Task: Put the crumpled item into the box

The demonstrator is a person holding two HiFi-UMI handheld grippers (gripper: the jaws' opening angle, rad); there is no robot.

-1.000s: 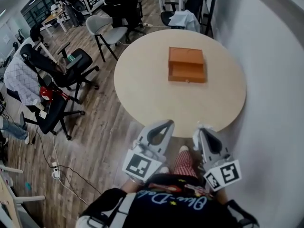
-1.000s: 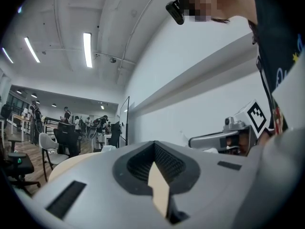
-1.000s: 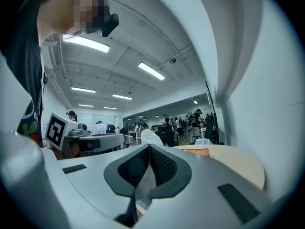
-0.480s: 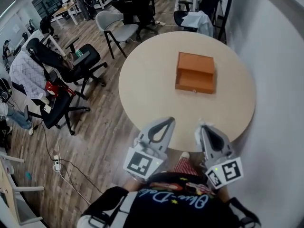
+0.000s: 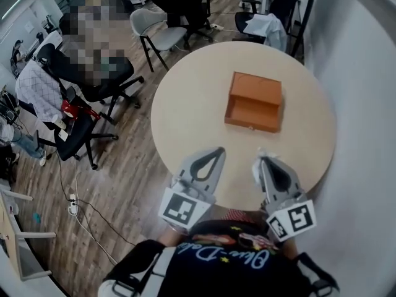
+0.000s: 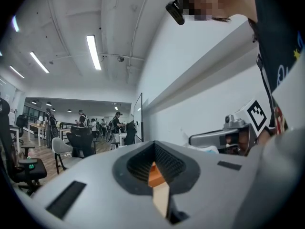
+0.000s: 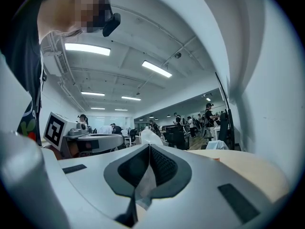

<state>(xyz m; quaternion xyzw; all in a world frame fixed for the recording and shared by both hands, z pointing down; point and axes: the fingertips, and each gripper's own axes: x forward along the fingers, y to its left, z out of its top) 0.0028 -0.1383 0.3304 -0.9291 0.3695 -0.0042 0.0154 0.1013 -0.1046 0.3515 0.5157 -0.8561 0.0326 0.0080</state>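
An orange box (image 5: 255,101) lies open on the round pale table (image 5: 192,104), right of its middle. Both grippers hover over the table's near edge. My right gripper (image 5: 261,161) is shut on a white crumpled item (image 5: 260,156) that pokes out past its tips. In the right gripper view the white crumpled item (image 7: 147,138) is pinched in my right gripper (image 7: 148,149). My left gripper (image 5: 216,151) is shut with nothing in it. In the left gripper view a sliver of the orange box (image 6: 155,174) shows through the closed jaws of my left gripper (image 6: 155,149).
Office chairs (image 5: 158,33) stand behind and left of the table, on a wood floor (image 5: 124,184). A white wall (image 5: 365,135) curves close along the table's right side. Cables (image 5: 74,203) lie on the floor at left.
Both grippers have come forward from beyond the table's near edge to over it. The box looks a little closer. The right gripper has kept its hold on the white item.
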